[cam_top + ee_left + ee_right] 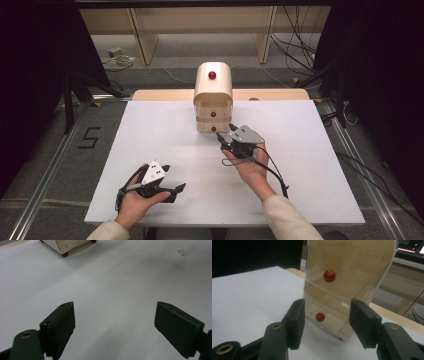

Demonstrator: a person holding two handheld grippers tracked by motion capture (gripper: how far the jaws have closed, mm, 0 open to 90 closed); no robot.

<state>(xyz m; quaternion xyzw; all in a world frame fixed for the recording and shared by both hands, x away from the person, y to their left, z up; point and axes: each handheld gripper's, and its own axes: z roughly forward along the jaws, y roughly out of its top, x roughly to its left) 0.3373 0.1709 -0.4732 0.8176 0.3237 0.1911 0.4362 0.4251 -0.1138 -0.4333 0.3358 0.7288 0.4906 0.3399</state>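
one white table (150,130), bare across most of its top, my two forearms coming onto it from the near edge. one small cream drawer chest (213,97) with a rounded top, standing upright at the middle of the table's far side, its front facing me; three drawers stacked, each with a round red knob. in my right gripper view the chest (347,277) stands close ahead and tilted in frame. one right gripper (226,137), held in my right hand (250,167), jaws pointed at the foot of the chest and just short of its front; jaws parted, nothing pressed between the pads, the lowest drawer's knob (320,316) showing in the gap between them but farther off and untouched. one left gripper (177,192), held in my left hand (137,200) near the table's near left, well apart from the chest, lying low over the white top; in my left gripper view its jaws stand wide with only bare table between them, grasping nothing. one middle knob (329,275), above the lowest. one small pale speck (181,251) on the table far ahead of my left jaws, too small to tell what it is.
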